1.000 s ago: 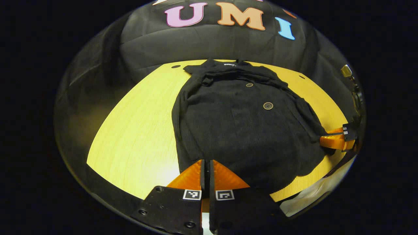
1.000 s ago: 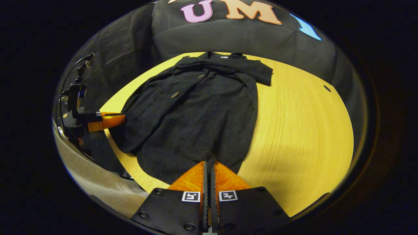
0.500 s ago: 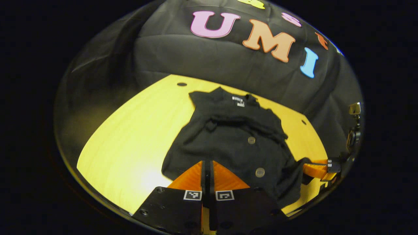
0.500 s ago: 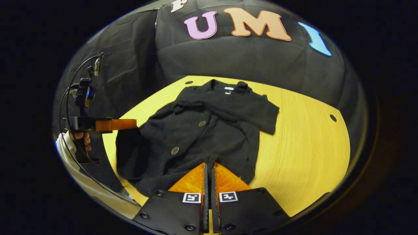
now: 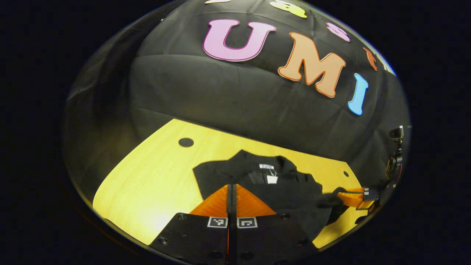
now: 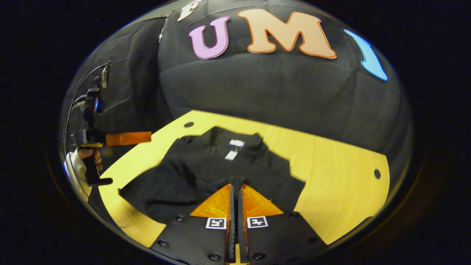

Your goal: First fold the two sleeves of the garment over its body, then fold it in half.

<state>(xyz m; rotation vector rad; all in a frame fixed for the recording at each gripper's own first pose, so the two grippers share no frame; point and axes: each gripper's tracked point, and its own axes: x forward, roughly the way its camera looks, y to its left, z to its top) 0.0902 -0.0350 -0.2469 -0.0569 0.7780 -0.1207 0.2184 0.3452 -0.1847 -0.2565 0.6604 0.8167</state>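
A black buttoned garment [image 5: 294, 191] lies on the yellow table [image 5: 154, 173], collar and white neck label [image 5: 266, 166] at the far side. My left gripper [image 5: 232, 185] is shut, with the garment's lower edge pinched between its fingers and held over the body near the collar. My right gripper [image 6: 236, 185] is shut on the same edge of the garment [image 6: 206, 162], just short of the label [image 6: 235, 142]. The lower half is doubled over the upper half. In the right gripper view the left gripper [image 6: 150, 137] sits at the left, held by a hand [image 6: 88, 154]. In the left gripper view the right gripper [image 5: 340, 194] pinches cloth at the right.
The black cloth wall [image 6: 279, 88] rises close behind the table. Small dark holes [image 5: 186, 142] mark the tabletop near its far corners. Bare wood [image 6: 338, 176] lies to the right of the garment, and more [image 5: 147, 191] to its left.
Both grippers lifted the garment's lower edge off the table's near side and carried it forward over the body toward the collar. The buttons are now covered.
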